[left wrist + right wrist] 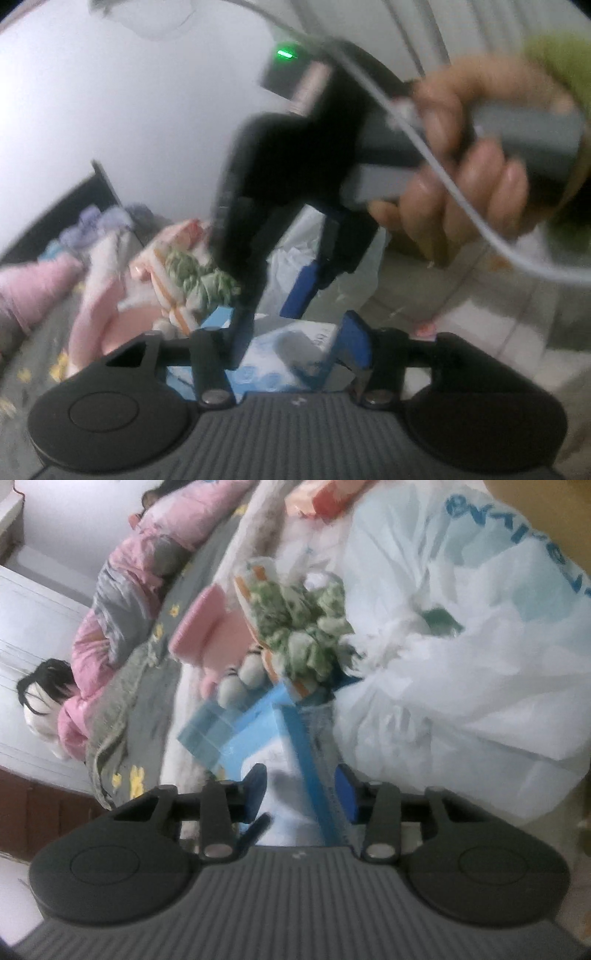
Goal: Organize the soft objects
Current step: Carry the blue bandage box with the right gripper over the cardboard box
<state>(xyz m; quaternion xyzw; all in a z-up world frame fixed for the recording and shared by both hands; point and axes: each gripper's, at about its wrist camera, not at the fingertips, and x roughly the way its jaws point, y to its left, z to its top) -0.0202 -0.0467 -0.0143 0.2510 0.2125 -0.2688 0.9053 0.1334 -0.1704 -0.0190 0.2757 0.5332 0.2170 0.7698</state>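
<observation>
In the left wrist view the left gripper [291,350] reaches over a blue and white plastic pack of soft tissue [273,354], which lies directly below and between its blue-padded fingers [356,339]. The jaws stand apart with the pack showing in the gap; whether the pads actually press it I cannot tell, since the frame is blurred. Just ahead, the right gripper [295,291] points down toward the same pack, gripped by the person's right hand [469,155] around its grey handle, with a white cable [424,147] trailing across the hand. To the left on the bed lie a green and white patterned bundle in clear wrapping with orange stripes [195,277] and a pink soft cloth [96,295]. A crumpled white plastic bag [295,254] shows behind the right gripper.

In the right wrist view the right gripper [301,794] has its jaws set moderately wide, and the blue and white pack [266,738] sits between and just beyond them, an edge of it running down through the gap; contact is not clear. The patterned bundle [299,627] lies just past the pack, touching the large white plastic bag with blue lettering [461,646] that fills the right side. A pink folded piece [207,627] lies left of the bundle on the grey bedspread with yellow flowers [147,686]. Along the bed's far left edge lies a pink and grey quilted cover [125,590], with a dark-haired white figure [40,698] at its end (too blurred to identify).
</observation>
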